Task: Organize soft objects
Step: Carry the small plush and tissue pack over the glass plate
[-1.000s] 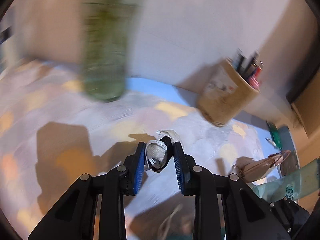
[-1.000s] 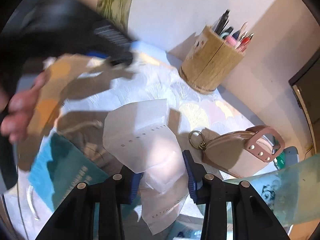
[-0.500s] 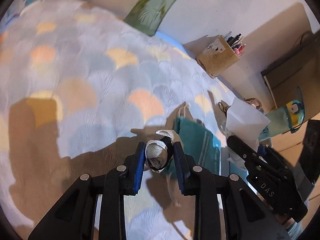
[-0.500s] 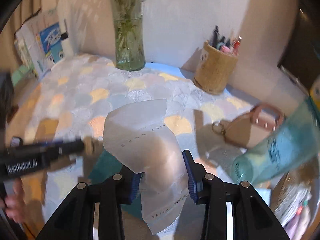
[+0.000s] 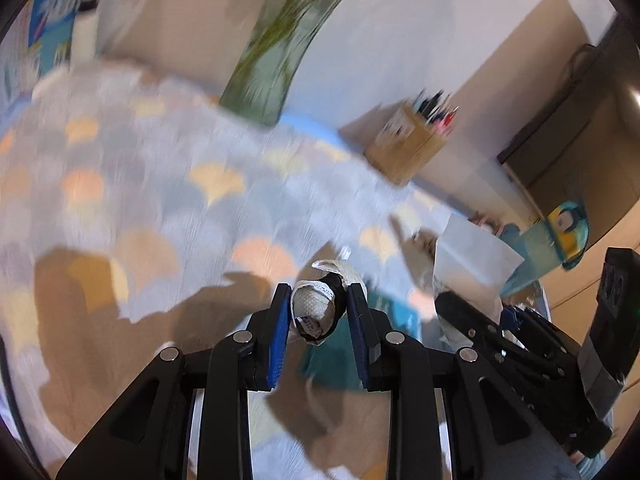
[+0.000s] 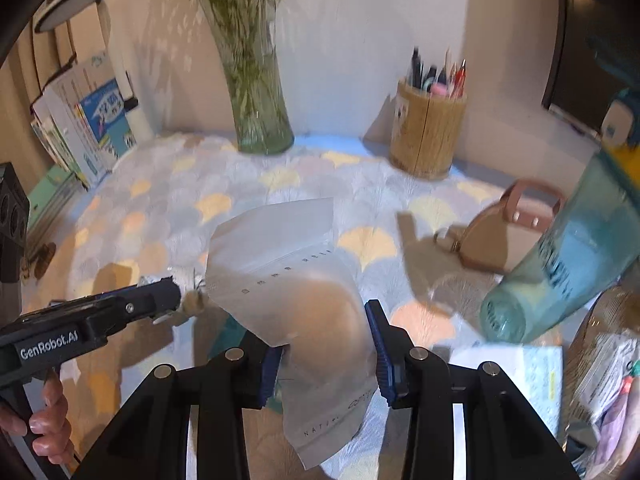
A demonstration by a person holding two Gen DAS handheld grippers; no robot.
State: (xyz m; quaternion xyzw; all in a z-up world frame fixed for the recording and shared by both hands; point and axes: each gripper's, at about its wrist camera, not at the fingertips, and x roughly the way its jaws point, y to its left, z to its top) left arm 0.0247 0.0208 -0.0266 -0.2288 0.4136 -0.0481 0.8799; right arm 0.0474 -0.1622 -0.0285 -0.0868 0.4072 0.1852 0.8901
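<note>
A table covered by a pastel scallop-patterned cloth (image 6: 280, 184) is set against a pale wall, with a glass vase of green stems (image 6: 256, 92) and a round wooden pen holder (image 6: 428, 136) at the back. A small rolled white woven fabric bundle (image 5: 316, 310) is pinched upright by the left gripper (image 5: 318, 320). A translucent white plastic pouch (image 6: 292, 280), long axis running up-left from the jaws, is clamped by the right gripper (image 6: 326, 344).

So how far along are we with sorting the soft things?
Nothing looks put away yet. In hand: the left gripper is shut on a small rolled white cloth bundle, and the right gripper is shut on a translucent white pouch, both held above the patterned tablecloth. Left: set both down somewhere, and the teal cloth still lies loose below.
</note>
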